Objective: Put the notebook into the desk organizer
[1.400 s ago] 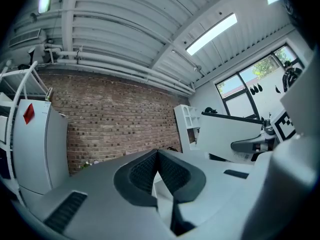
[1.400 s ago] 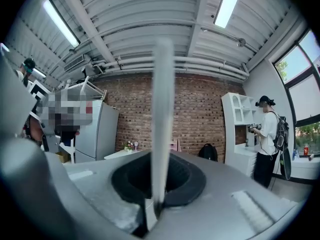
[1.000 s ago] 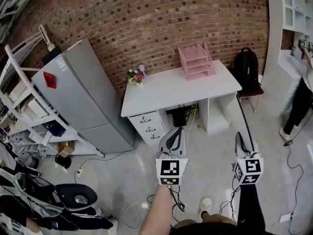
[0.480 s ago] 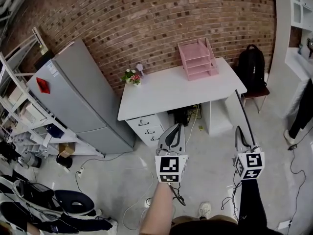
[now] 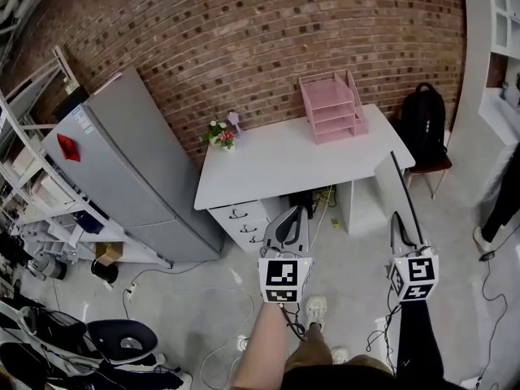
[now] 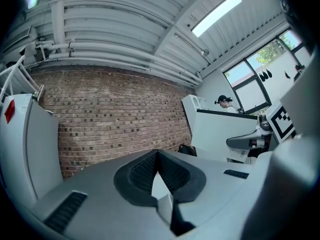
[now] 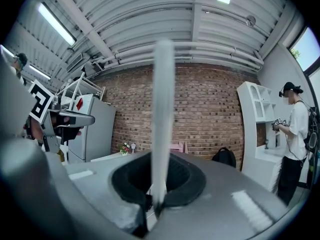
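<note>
The pink desk organizer (image 5: 331, 107) stands at the back right of the white desk (image 5: 276, 165), far ahead of both grippers. My right gripper (image 5: 401, 227) is shut on the thin notebook (image 5: 396, 187), which stands on edge and sticks out forward. In the right gripper view the notebook (image 7: 162, 109) is a white upright strip clamped between the jaws of the right gripper (image 7: 156, 196), with the organizer (image 7: 177, 146) small behind it. My left gripper (image 5: 292, 216) is shut and holds nothing; its pads (image 6: 145, 171) meet at the tips.
A grey fridge (image 5: 122, 169) and a white rack (image 5: 32, 193) stand left of the desk. A small flower pot (image 5: 219, 135) sits on the desk's back left. A black backpack (image 5: 426, 120) rests on a chair at the right. Cables (image 5: 219, 315) lie on the floor. A person (image 7: 295, 134) stands by white shelves.
Both grippers have moved forward towards the desk, which now looks slightly nearer. The notebook stays in the right gripper. A foot has come into view below.
</note>
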Motion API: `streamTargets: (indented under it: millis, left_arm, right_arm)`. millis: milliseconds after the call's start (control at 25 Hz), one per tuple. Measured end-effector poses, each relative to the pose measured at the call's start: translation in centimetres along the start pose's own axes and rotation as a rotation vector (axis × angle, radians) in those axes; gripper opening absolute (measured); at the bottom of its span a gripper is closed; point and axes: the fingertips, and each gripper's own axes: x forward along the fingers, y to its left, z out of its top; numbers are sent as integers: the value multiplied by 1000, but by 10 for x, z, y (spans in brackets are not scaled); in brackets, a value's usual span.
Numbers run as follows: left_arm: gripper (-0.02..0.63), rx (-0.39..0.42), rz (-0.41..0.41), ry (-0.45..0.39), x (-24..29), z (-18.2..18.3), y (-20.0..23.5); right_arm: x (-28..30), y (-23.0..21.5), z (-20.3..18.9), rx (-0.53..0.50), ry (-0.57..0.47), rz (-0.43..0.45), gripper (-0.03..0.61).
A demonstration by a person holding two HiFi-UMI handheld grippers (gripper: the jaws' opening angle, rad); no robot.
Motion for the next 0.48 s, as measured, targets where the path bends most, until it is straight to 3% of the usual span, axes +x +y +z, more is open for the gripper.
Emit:
streamTargets:
  millis: [240,480]
  left_arm:
    - [9,-4,-7,-49,60,-2,27]
    - [9,-16,-27,-43,136,-17,65]
  right_arm:
    - [60,-11,2,-38,-22,-12,9]
    - [146,-17,5,-41,-33,-25,9]
